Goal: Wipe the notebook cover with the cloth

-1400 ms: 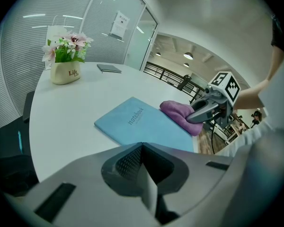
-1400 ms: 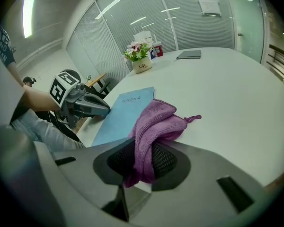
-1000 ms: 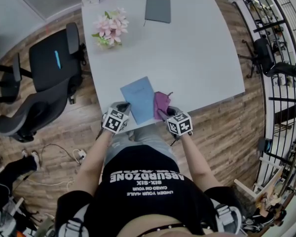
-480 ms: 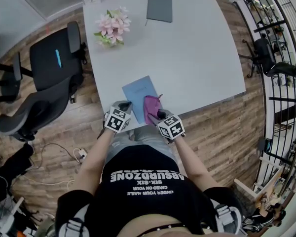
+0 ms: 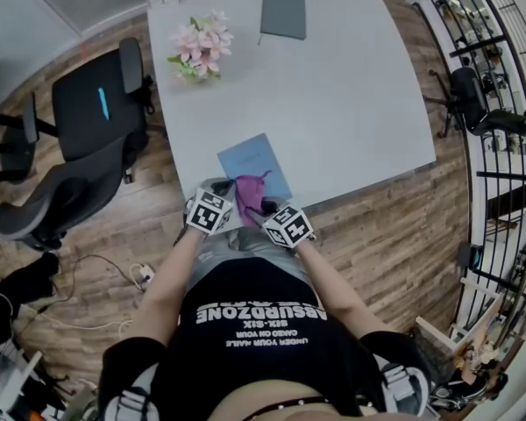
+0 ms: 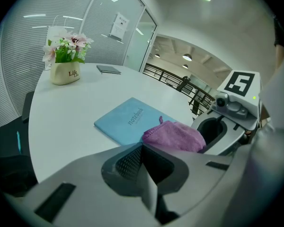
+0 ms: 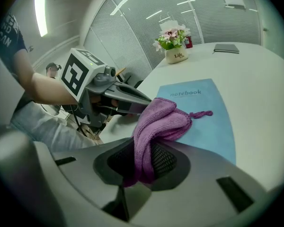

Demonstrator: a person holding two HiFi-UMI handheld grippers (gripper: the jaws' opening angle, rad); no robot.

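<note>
The notebook, pale blue, lies at the near edge of the white table. Its long axis runs away from the person, with the far end leaning a little left.

At its near left corner sits the left gripper. Its jaws are pressed together with nothing between them, and I cannot tell whether it touches the cover. Just to the right, the purple cloth is bunched on the near end of the cover, its loose tail trailing toward the middle. The right gripper comes in from the near right with its jaws clamped on a fold of that cloth.

Seen from the right gripper's own camera, almost the whole cover stretches ahead of the cloth and slightly right. In my judgement the coming stroke should push forward along the long axis. The right gripper does the wiping, and the left is close enough to pin the near corner if the notebook slides.
</note>
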